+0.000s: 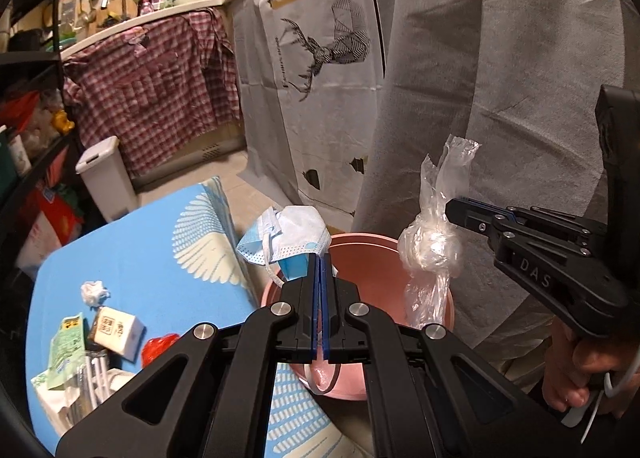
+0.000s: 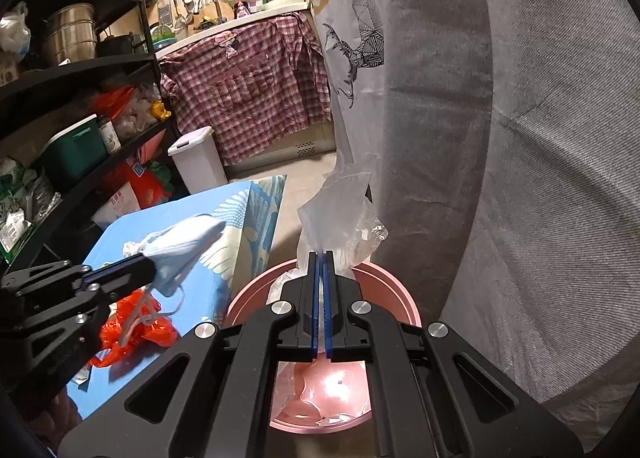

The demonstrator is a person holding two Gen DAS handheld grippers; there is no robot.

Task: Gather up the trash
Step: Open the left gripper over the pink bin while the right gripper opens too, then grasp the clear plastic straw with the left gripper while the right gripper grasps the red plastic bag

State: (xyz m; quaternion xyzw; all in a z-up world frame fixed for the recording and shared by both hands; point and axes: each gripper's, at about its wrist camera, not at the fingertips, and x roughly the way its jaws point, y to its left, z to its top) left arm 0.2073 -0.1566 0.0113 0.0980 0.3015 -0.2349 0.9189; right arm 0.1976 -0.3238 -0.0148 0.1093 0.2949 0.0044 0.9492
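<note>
My left gripper (image 1: 320,258) is shut on a white and blue face mask (image 1: 296,236) and holds it over the near rim of a pink bin (image 1: 356,248). My right gripper (image 2: 321,256) is shut on a knotted clear plastic bag (image 2: 340,214) and holds it above the same pink bin (image 2: 392,286). The bag (image 1: 432,250) and the right gripper (image 1: 450,210) also show in the left wrist view, the mask (image 2: 180,254) and the left gripper (image 2: 148,264) in the right wrist view. More trash lies on the blue table (image 1: 140,266): a crumpled tissue (image 1: 94,292), a small carton (image 1: 118,332), a green packet (image 1: 66,350) and a red wrapper (image 1: 158,350).
A grey cloth (image 1: 500,78) hangs right behind the bin. A white pedal bin (image 1: 106,178) stands on the floor beyond the table. Black shelves (image 2: 72,70) full of goods are on the left. A plaid cloth (image 1: 152,90) covers the counter front.
</note>
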